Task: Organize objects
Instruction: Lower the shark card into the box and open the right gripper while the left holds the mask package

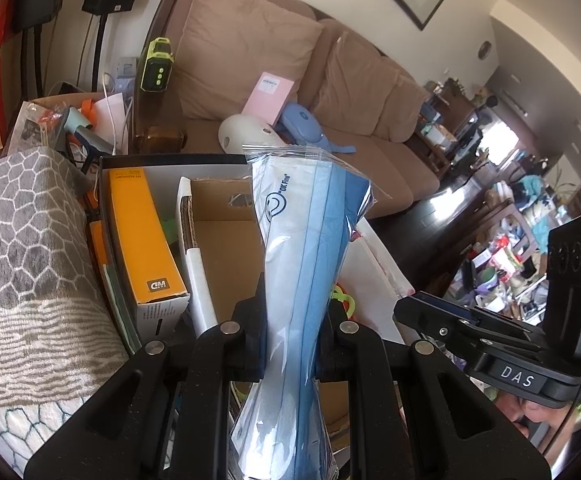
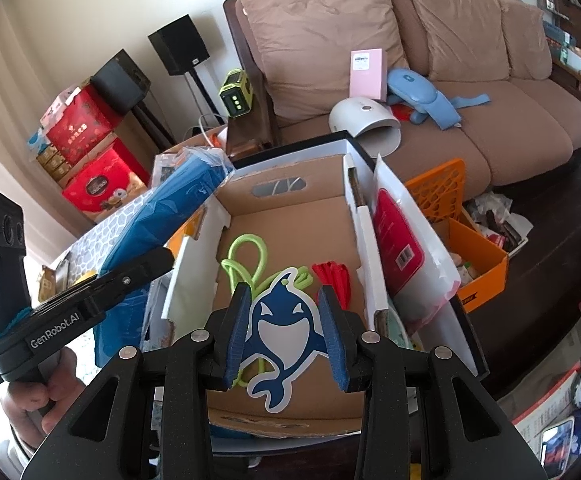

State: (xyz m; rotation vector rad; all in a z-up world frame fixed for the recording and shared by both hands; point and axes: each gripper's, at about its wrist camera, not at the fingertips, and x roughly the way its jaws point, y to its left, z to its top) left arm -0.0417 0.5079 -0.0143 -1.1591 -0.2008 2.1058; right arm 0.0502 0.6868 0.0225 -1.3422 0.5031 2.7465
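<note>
A clear zip bag of blue face masks stands upright between the pads of my left gripper, which is shut on its lower part. The same bag shows in the right wrist view, left of an open cardboard box. My right gripper hangs over the box's near end, shut on a blue and white whale-shaped tag by its sides. A green cord runs from the tag onto the box floor. A red item lies beside the cord.
A yellow box stands left of the cardboard box, against a grey patterned blanket. A white bag with a red pack, an orange crate and an orange box sit to the right. Behind is a brown sofa.
</note>
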